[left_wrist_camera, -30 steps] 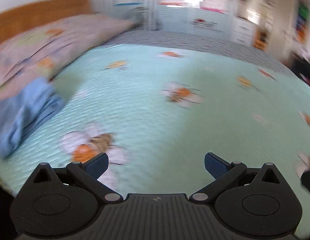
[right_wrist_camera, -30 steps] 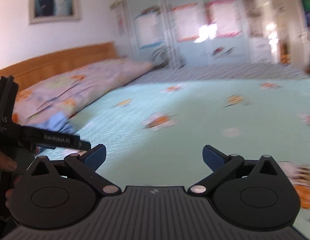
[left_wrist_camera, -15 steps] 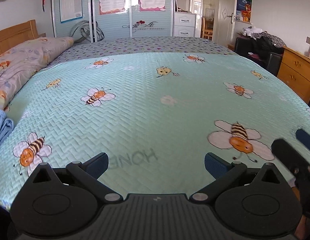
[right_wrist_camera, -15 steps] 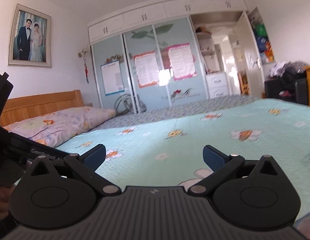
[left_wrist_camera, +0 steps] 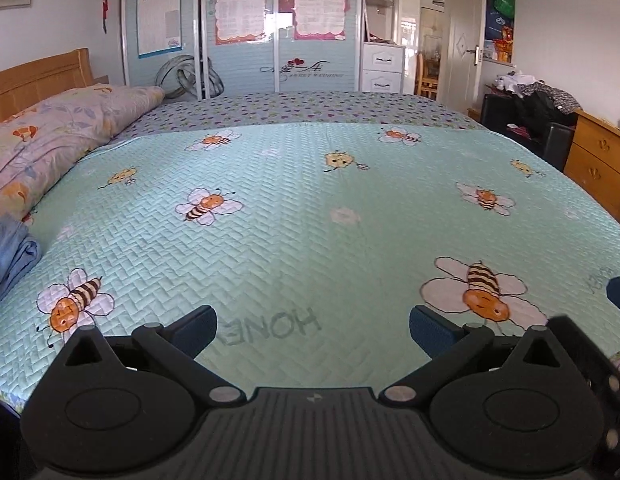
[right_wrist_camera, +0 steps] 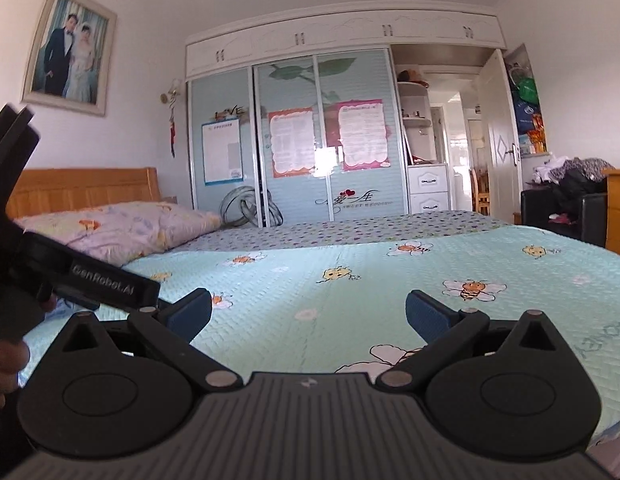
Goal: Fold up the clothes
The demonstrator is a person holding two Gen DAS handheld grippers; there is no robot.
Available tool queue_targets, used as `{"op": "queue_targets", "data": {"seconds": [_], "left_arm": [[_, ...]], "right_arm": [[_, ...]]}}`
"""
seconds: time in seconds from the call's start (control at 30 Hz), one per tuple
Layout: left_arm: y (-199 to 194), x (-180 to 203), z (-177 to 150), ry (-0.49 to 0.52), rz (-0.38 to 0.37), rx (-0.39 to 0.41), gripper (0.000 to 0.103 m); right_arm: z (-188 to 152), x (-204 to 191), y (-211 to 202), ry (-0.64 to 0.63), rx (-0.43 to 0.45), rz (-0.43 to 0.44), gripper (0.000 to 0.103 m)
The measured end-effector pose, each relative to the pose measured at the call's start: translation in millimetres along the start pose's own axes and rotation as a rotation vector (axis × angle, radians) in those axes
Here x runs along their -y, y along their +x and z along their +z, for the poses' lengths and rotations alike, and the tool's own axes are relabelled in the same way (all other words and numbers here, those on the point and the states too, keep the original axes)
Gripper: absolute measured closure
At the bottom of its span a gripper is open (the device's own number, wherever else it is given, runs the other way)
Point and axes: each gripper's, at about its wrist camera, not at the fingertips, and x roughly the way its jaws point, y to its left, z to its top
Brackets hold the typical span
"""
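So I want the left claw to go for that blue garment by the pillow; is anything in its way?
Nothing visible. The left claw is open over bare bedspread; the blue garment lies off to its left.

Left tool: jaws spread wide, blue pads well apart, nothing between them. Held roughly level, pointing forward.

Right tool: jaws likewise spread wide, blue pads well apart, nothing gripped. Pointing forward, pitched slightly higher than the left.

Right wrist view: body of the left tool visible at the left edge, close beside the right one and a little ahead of it, lettering readable along its side. Person's left hand wrapped around its handle; only part of the fingers shows at the frame edge.

Left wrist view: part of the right tool, with one blue pad, shows at the right edge; the two tools are side by side, not touching.
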Motion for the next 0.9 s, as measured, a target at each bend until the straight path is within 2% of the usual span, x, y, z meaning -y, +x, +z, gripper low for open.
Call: {"op": "queue_targets", "data": {"seconds": [0.2, 0.4, 0.67, 0.73, 0.83, 0.9], "left_arm": [[-2.7, -10.9, 2.0, -0.017, 0.023, 0.009, 0.001], [-10.5, -17.1, 4.8, -0.025, 0.078, 0.024, 0.001], [-20.7, -23.9, 9.4, -0.048, 0.096, 0.051, 0.001], [-25.0, -27.5, 8.1, -0.063, 0.099, 0.098, 0.001], [-34.5, -35.4, 4.7, -0.102, 0.122, 0.213, 0.001], [-37.4, -39.3, 6.3, -0.112, 0.132, 0.243, 0.001]], "right_arm": [[-2.9, -8.4, 1.8, -0.008, -0.023, 0.013, 0.0], [-2.4, -13.0, -0.2, -0.013, -0.031, 0.029, 0.0], [-2.3, -17.2, -2.5, -0.018, -0.035, 0.049, 0.0], [-4.3, -19.8, -3.8, -0.024, -0.041, 0.053, 0.0], [-6.7, -21.9, -3.3, -0.033, -0.053, 0.059, 0.0], [-8.3, -23.8, -3.7, -0.042, -0.058, 0.063, 0.0]]}}
